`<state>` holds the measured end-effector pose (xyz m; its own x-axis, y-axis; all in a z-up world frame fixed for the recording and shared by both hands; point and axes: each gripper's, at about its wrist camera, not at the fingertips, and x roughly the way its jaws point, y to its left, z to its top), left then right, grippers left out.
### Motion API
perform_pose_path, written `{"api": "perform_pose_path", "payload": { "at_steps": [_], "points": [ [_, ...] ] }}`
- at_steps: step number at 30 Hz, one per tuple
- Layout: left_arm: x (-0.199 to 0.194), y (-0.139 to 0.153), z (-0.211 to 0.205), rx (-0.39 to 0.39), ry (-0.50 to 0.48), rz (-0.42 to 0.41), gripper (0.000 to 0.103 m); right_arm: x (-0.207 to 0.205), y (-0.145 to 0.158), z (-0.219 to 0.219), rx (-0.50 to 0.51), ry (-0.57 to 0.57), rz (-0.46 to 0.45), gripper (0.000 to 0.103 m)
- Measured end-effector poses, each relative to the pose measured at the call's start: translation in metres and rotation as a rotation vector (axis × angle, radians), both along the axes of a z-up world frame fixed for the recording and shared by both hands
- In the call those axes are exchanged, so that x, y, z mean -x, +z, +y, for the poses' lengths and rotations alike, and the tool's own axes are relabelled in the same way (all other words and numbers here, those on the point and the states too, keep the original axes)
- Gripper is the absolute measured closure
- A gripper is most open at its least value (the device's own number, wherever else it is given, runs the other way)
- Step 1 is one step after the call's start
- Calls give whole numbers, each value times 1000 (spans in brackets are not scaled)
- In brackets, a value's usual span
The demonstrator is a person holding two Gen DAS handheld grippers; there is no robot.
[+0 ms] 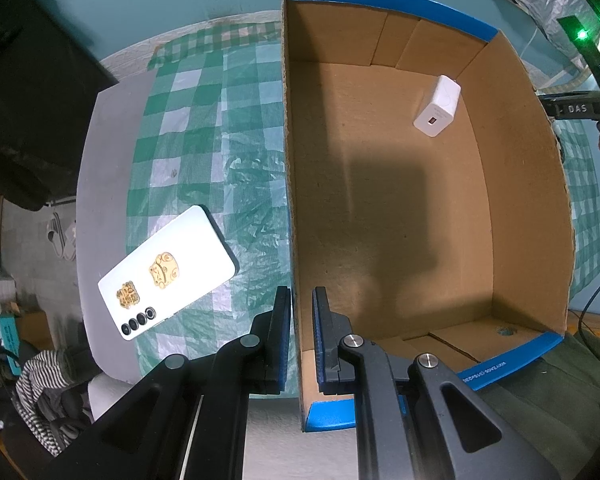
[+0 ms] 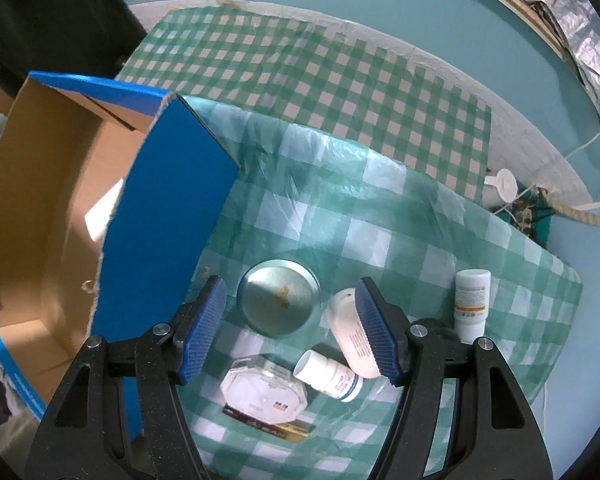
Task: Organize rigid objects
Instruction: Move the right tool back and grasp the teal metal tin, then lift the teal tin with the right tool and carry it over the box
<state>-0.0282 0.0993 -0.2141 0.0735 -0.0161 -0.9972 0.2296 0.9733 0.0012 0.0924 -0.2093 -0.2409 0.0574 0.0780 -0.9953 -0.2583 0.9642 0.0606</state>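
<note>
While the left gripper [image 1: 301, 332] points straight down with its blue pads pinched onto the near side wall of the cardboard box [image 1: 520, 200], the right gripper [image 2: 290, 320] hangs half open over the checked cloth [image 2: 400, 216] on the counter, holding nothing. Nearest the right gripper, low between its fingers, lie an octagonal clear case [image 2: 266, 394] on a dark flat packet [image 2: 288, 428], and a small white bottle [image 2: 327, 376] on its side. Just beyond, a round metal tin [image 2: 278, 298] sits between the two pads without touching either, and a larger white bottle [image 2: 350, 336] lies tilted, partly behind the right pad. Farther right, a white tube with orange print [image 2: 471, 304] rests on the cloth. The box, blue outside, stands just left of the tin. Beside the left gripper, outside the box, a white phone [image 1: 168, 272] lies face down on the cloth; deeper inside the box, a white charger [image 1: 438, 106] rests near the far corner.
</note>
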Motion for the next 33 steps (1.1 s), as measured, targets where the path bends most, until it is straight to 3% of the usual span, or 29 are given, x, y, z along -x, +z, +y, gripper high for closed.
{"api": "perform_pose_path", "payload": {
  "at_steps": [9, 17, 33],
  "points": [
    [-1, 0, 0, -2, 1, 2, 93, -1, -21, 7, 38, 8, 0, 36],
    [-2, -1, -1, -1, 1, 3, 93, 3, -27, 9, 20, 13, 11, 59],
    [-2, -1, -1, -1, -1, 4, 93, 9, -5, 9, 9, 23, -25, 59]
  ]
}}
